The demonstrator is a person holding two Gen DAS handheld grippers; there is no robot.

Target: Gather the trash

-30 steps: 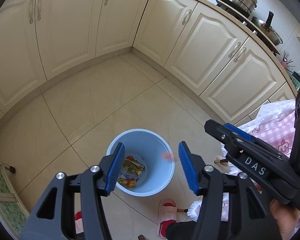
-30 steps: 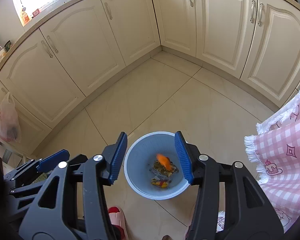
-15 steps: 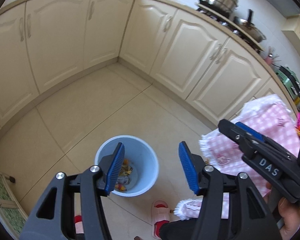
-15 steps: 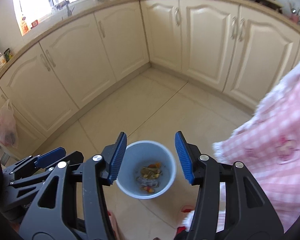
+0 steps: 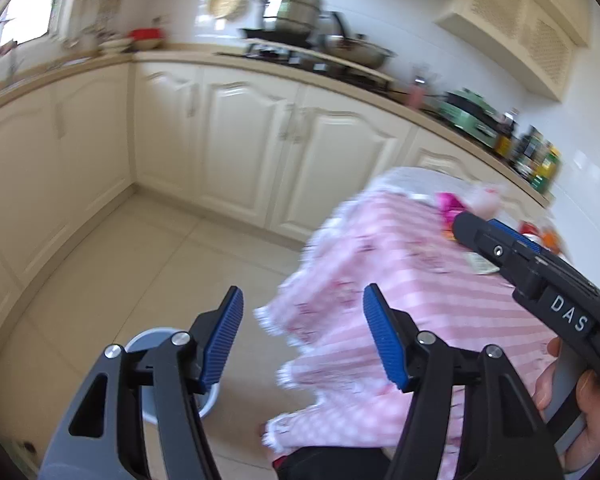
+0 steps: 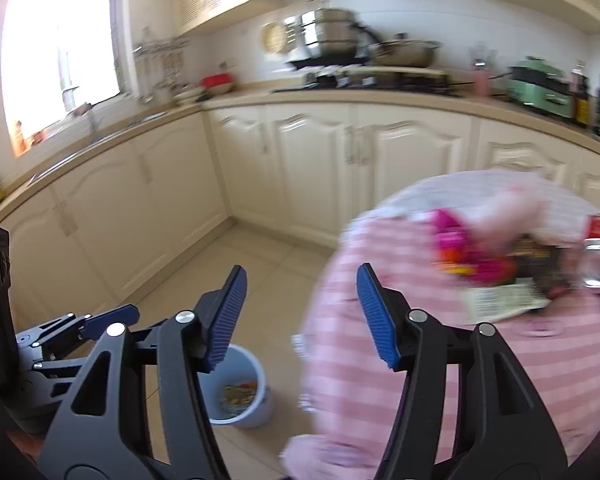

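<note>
My left gripper (image 5: 302, 336) hangs in the air with nothing between its blue pads, its jaws opening. My right gripper (image 6: 300, 316) is also bare and its jaws are opening; it shows from the side in the left wrist view (image 5: 496, 240). A light blue bin (image 6: 240, 392) stands on the floor below, with wrappers lying in it; in the left wrist view the bin (image 5: 148, 340) is mostly hidden behind my left finger. Blurred trash lies on the pink checked tablecloth (image 6: 500, 360): pink and orange wrappers (image 6: 460, 256), a dark packet (image 6: 540, 264) and a white label slip (image 6: 500, 304).
Cream cabinets (image 5: 240, 152) run along two walls around the tiled floor (image 5: 140, 264). Pots (image 6: 336, 36), a green appliance (image 6: 540, 80) and bottles stand on the counter. A hand (image 5: 576, 388) holds the right gripper's handle. A window (image 6: 60, 40) is at the left.
Both grippers have risen and swung up from over the bin towards the table at the right. The orange scrap that was dropping has landed in the bin. Both jaws stand a little wider.
</note>
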